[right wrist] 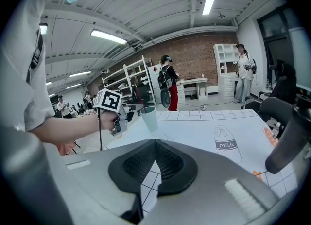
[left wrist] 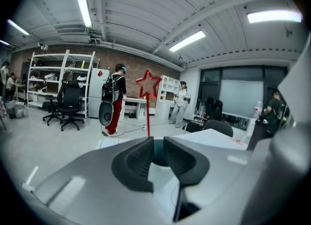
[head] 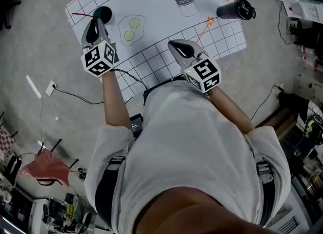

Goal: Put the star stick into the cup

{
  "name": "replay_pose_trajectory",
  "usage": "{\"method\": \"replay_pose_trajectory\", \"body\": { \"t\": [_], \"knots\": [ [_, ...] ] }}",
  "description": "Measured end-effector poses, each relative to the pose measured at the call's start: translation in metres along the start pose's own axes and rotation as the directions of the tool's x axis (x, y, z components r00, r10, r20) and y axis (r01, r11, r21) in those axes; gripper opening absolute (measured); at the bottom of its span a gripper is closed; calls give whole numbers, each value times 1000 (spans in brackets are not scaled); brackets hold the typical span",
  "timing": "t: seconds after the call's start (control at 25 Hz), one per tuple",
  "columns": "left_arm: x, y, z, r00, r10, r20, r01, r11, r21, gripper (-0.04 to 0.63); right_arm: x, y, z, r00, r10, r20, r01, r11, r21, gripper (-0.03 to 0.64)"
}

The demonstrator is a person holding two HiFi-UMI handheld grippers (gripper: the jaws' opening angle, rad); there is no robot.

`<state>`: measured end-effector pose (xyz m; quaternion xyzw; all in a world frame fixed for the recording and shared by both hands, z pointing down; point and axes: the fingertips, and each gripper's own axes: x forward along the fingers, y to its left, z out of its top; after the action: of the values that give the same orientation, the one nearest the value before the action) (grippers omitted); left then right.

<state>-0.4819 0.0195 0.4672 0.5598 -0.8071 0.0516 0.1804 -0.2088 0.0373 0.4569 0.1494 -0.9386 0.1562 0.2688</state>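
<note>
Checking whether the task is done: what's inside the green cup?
A red star stick stands in the cup, its star well above the rim. Its lower end can't be seen: the cup wall and the left claw cover it.

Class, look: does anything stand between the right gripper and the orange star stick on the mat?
Nothing visible does. Only bare mat lies between the right gripper and the orange star stick. The black tumbler is beyond the stick, out of the path.

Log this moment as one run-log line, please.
red star stick: in dark teal cup | left gripper: narrowly open, facing cup | right gripper: shut, empty
</note>
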Motion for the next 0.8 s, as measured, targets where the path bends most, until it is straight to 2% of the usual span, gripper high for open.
{"method": "replay_pose_trajectory", "body": {
  "t": [0.12, 0.24, 0.36, 0.4, 0.48, 0.52, 0.64, 0.8],
  "knots": [
    [-6, -5, -10, 999, 8, -43, -7, 1000, 4, 126, -6, -2, -6, 1000, 16, 2, -16, 1000, 1, 0],
    [-20, -17, -20, 996, 17, -85, -17, 1000, 8, 133, -13, -8, -10, 999, 40, 4, -40, 999, -17, 0],
    [-35, -48, -28, 990, 1, -142, 6, 999, 49, 132, -23, -19, -12, 998, 64, 9, -64, 997, -41, 0],
    [-40, -63, -31, 987, -11, -158, 22, 997, 68, 118, -29, -24, -14, 998, 70, 10, -69, 996, -48, 0],
    [-46, -100, -36, 983, -50, -177, 71, 991, 112, 4, -44, -37, -21, 997, 73, 11, -73, 996, -55, -1],
    [-47, -123, -39, 979, -81, -187, 107, 985, 136, 3, -52, -45, -25, 997, 73, 14, -72, 996, -55, -1],
    [-43, -193, -57, 953, -173, -250, 226, 953, 200, 3, -79, -72, -40, 998, 61, 24, -61, 997, -37, -2],
    [-36, -276, -82, 895, -271, -355, 360, 909, 212, 3, -114, -107, -60, 999, 27, 42, -27, 1000, 7, -2]
  ]
}}
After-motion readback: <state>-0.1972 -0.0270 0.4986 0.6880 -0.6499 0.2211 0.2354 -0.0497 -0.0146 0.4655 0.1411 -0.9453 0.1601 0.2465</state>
